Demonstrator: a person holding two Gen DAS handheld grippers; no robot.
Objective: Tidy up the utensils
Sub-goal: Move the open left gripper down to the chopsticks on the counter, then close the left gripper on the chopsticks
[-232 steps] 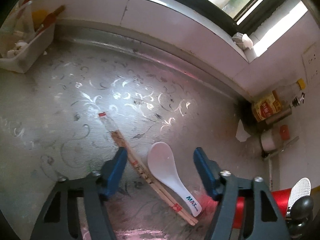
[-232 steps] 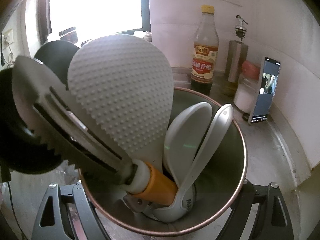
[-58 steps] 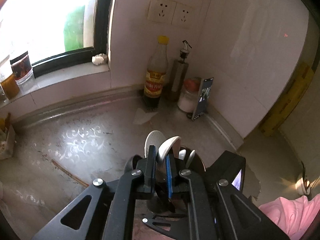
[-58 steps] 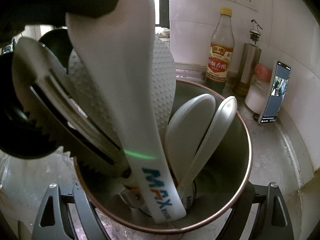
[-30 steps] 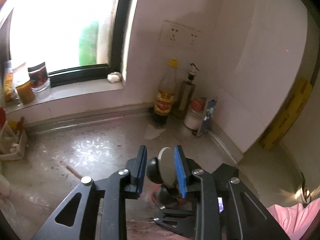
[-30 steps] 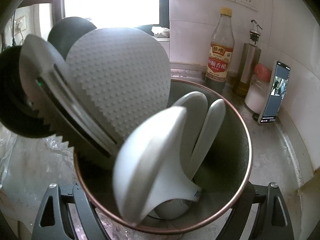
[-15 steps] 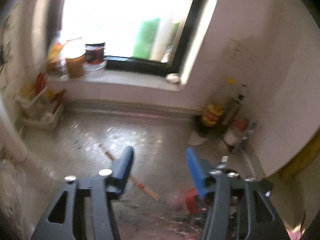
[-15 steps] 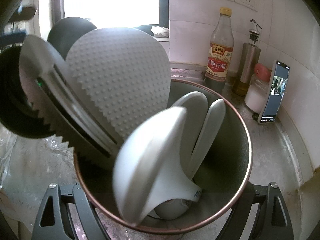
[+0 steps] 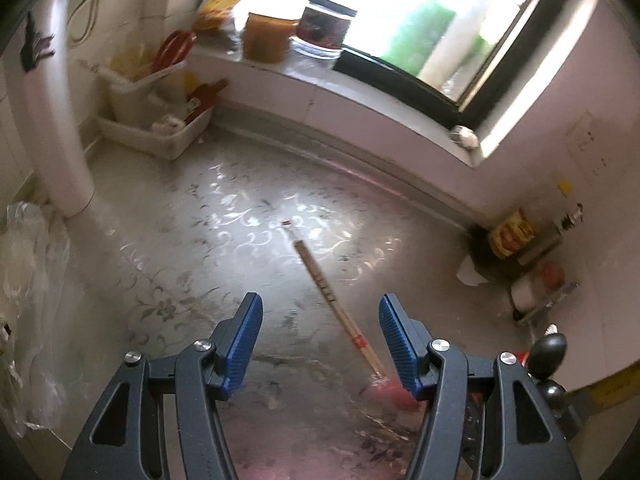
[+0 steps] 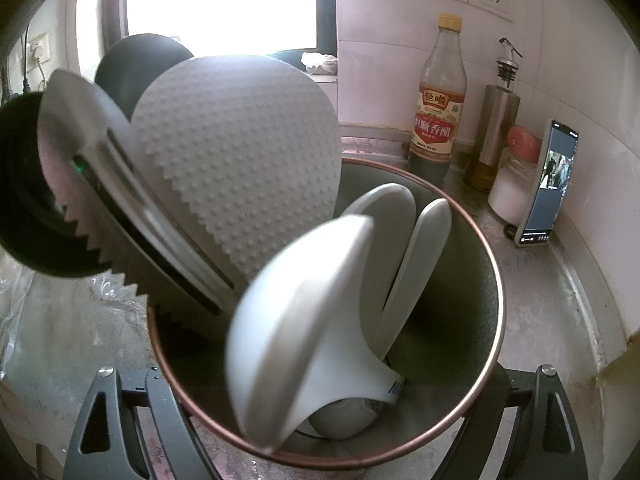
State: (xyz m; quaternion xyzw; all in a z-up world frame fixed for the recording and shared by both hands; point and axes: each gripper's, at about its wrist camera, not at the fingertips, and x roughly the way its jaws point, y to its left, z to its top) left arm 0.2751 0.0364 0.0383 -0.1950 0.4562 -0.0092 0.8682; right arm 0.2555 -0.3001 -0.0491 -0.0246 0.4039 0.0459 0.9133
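left gripper (image 9: 320, 340): jaws apart, empty | right gripper (image 10: 324, 420): clamped around copper-rimmed steel utensil cup (image 10: 486, 280) | paired wooden chopsticks (image 9: 336, 300): flat on counter, 1 o'clock of left gripper | risk: thin sticks may split or roll when pinched.

Left tool (image 9: 320, 340) angled downward, jaws parted, empty; right tool (image 10: 324, 420) clamped.

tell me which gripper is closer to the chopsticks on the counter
Left. The left gripper hangs open just above the chopsticks, whose near end lies between its fingers. The right gripper is clamped around the utensil holder, with no chopsticks in its view.
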